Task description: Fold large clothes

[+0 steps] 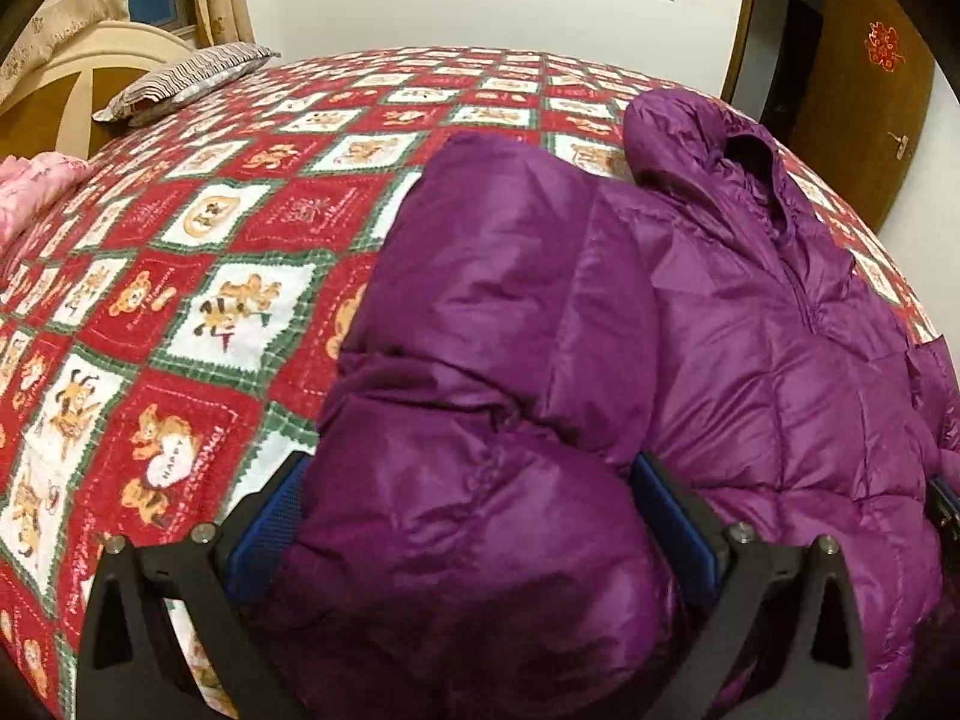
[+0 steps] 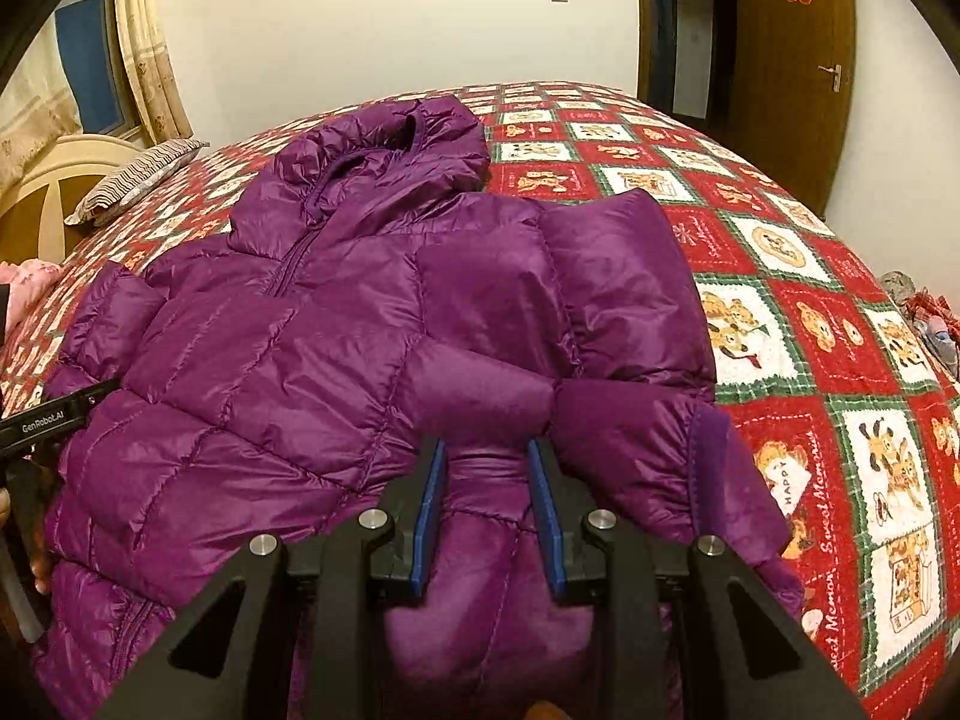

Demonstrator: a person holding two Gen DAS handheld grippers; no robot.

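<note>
A purple down jacket (image 2: 288, 324) lies spread on the bed (image 2: 780, 276), hood toward the far wall, both sleeves folded over its front. The right tongs (image 2: 487, 510) are pinched narrow on a fold of sleeve fabric. The left tongs (image 1: 474, 516) stand wide, their 2 pads pressing a bulky sleeve bundle

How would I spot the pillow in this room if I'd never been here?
Start at the big bed with the red teddy-bear quilt. Follow it to the cream headboard by the window. The pillow lies there at the quilt's edge: small, with thin dark and white stripes, unlike the glossy purple jacket mid-bed.
</note>
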